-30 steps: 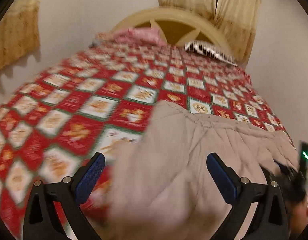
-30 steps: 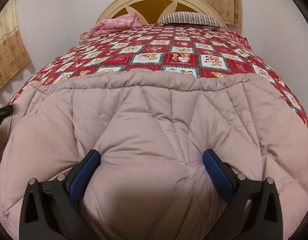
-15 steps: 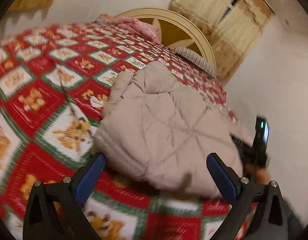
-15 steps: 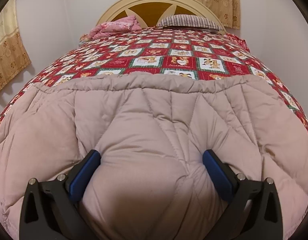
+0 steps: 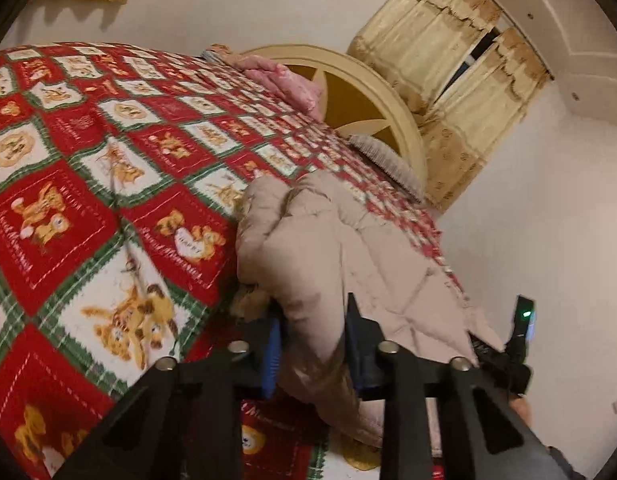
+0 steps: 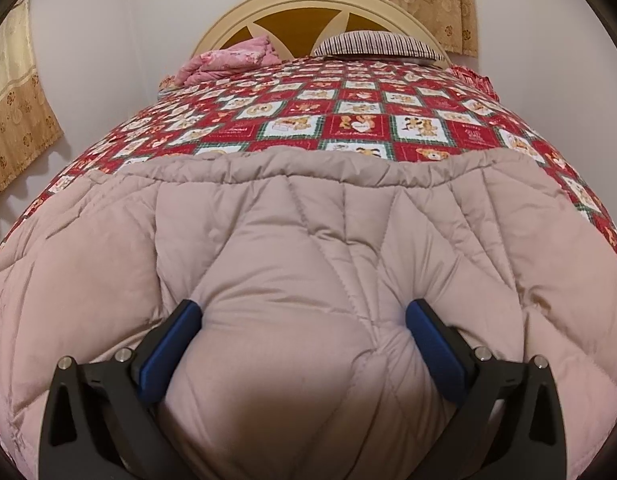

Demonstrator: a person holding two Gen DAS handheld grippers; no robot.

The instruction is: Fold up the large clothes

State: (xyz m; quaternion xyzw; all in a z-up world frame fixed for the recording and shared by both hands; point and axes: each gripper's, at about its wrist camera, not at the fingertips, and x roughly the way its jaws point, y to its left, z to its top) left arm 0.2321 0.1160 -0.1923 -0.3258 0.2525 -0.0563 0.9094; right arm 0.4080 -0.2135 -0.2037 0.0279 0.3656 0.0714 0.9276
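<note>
Left jaws pinch the quilted coat (image 5: 348, 248) on the bedspread (image 5: 88, 184); right jaws spread, pressing its padding.

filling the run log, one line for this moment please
left hand-held gripper: shut on quilted coat edge | right hand-held gripper: open, pressed into coat | coat on bedspread

The left wrist camera sits low at the foot edge of the bed (image 5: 88, 184), tilted hard, facing diagonally toward the headboard (image 5: 372, 108), very near the padded coat (image 5: 348, 248). The right wrist camera rides level, right over the coat (image 6: 308, 260), looking straight up the bed (image 6: 348, 120) at the headboard (image 6: 308, 4). Both views share coat, bedspread, headboard, pillows and curtains.
</note>
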